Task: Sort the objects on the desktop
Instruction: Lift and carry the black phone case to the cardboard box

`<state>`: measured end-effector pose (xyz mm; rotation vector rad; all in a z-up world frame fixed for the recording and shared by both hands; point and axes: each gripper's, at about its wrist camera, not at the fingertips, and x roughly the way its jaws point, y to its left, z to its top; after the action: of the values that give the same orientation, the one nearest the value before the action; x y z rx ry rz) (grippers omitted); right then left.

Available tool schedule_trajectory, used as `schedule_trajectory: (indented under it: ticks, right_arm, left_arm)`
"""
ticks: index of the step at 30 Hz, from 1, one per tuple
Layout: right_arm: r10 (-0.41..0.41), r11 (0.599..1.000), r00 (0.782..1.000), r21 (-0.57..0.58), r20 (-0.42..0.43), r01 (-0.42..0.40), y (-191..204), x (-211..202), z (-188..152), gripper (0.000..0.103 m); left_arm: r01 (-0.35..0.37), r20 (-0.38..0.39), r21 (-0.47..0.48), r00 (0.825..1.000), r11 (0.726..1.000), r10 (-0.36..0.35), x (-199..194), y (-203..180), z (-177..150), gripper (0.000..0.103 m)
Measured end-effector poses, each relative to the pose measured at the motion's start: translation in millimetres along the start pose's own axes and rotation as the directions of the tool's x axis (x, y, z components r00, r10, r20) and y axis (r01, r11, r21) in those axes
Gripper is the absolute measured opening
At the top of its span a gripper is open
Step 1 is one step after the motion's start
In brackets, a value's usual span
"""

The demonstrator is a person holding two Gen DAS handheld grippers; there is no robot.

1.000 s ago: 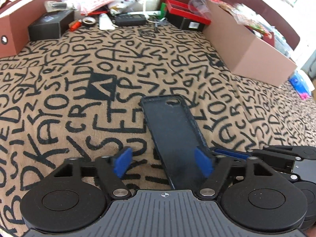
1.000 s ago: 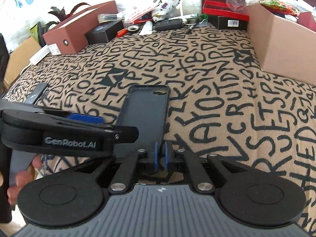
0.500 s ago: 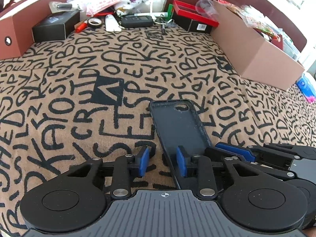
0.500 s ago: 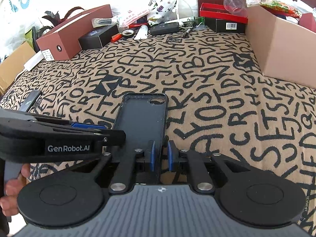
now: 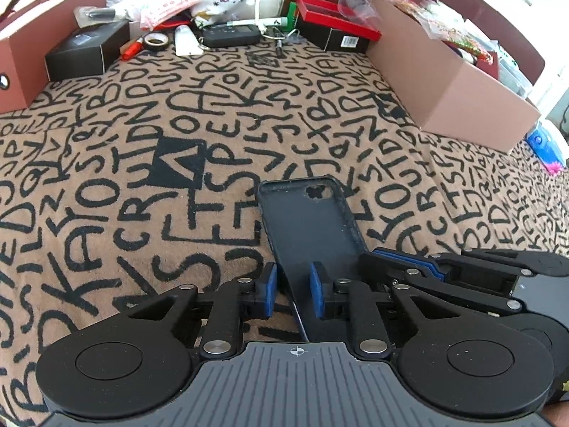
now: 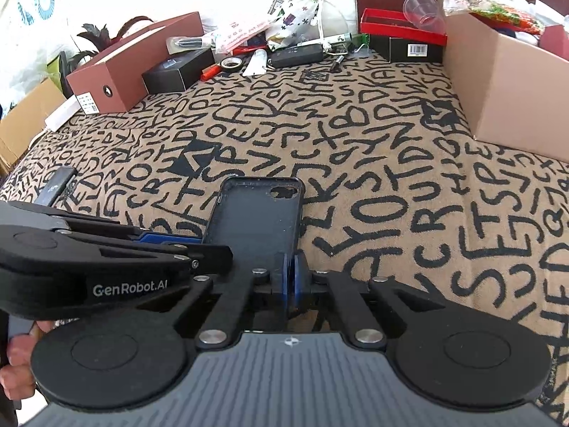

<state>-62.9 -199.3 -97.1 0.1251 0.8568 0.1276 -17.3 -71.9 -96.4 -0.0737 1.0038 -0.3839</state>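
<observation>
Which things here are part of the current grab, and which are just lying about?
In play: phone case, left tool closing on its left edge, right tool shut on its near right edge.

Lying about: cardboard box, brown box, tape roll, plastic cup.

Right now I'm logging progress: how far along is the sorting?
Early. Both the left gripper and right gripper are clamped on the near end of the phone case. The jumble along the table's far edge is unsorted.
</observation>
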Motion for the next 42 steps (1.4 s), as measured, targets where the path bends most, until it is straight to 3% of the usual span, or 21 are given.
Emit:
schedule_trajectory:
  ticks: [6,11,18,23,27,42]
  right_arm:
    - [-0.022,1.000,0.997,0.024,0.071,0.020,-11,-27,8,0.005]
    - [-0.064,0.998,0.982,0.027,0.178,0.060,-27,-57,32,0.005]
    - [-0.133,0.991,0.940,0.071,0.313,0.116,-69,-88,83,0.005]
    - [-0.204,0.979,0.900,0.087,0.385,0.185,-99,-104,119,0.005]
    - [-0.235,0.972,0.884,0.107,0.404,0.209,-126,-104,145,0.005]
    - [-0.275,0.954,0.901,0.215,0.336,0.211,-240,-41,218,0.005]
  left_arm:
    - [0.040,0.047,-0.005,0.998,0.999,-0.040,-14,-17,14,0.034]
    - [0.076,0.131,0.036,0.988,0.996,-0.080,-29,-43,46,0.034]
    - [0.133,0.250,0.097,0.956,0.986,-0.153,-38,-90,108,0.034]
    - [0.199,0.256,0.100,0.942,0.975,-0.218,-30,-123,153,0.036]
    - [0.221,0.265,0.106,0.933,0.969,-0.242,-17,-147,186,0.036]
    - [0.287,0.195,0.068,0.935,0.955,-0.295,72,-193,301,0.040]
